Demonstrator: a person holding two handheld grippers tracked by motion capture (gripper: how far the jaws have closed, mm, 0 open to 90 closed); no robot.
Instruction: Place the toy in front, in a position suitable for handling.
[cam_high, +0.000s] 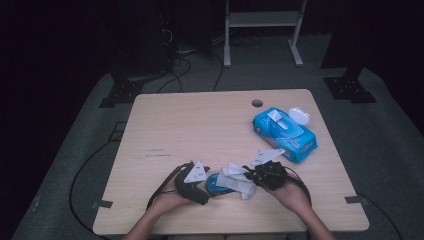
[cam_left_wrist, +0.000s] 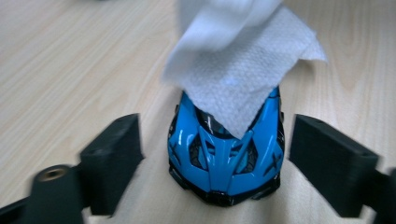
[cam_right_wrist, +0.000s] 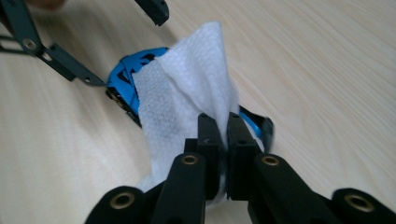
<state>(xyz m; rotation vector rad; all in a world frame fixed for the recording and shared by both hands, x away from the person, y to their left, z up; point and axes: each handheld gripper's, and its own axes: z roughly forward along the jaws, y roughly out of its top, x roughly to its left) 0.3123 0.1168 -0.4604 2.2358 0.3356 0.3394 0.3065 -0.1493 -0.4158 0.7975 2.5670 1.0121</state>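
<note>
While the wipe is drawn over the toy car, notes by view:

High view: toy car (cam_high: 216, 183) sits at the near edge of the table (cam_high: 200, 125), between the left gripper (cam_high: 195, 182) and the right gripper (cam_high: 260, 177); wipe (cam_high: 239, 180) lies across it. Wipe pack (cam_high: 284, 134) stands well apart, far right, lid open.

Left gripper view: jaws wide, one either side of the toy car (cam_left_wrist: 226, 154), apart from its flanks, not pressing. Wipe (cam_left_wrist: 240, 70) drapes the roof.

Right gripper view: jaws pinched tight on a fold of the wipe (cam_right_wrist: 187, 93), which covers the toy car (cam_right_wrist: 128, 77).

Handling, car: likely light, stiff and glossy, so slippery; take it low across the flanks, not the roof.

Handling, wipe: soft, limp, probably damp; hold a bunched fold or it may slip free.
</note>
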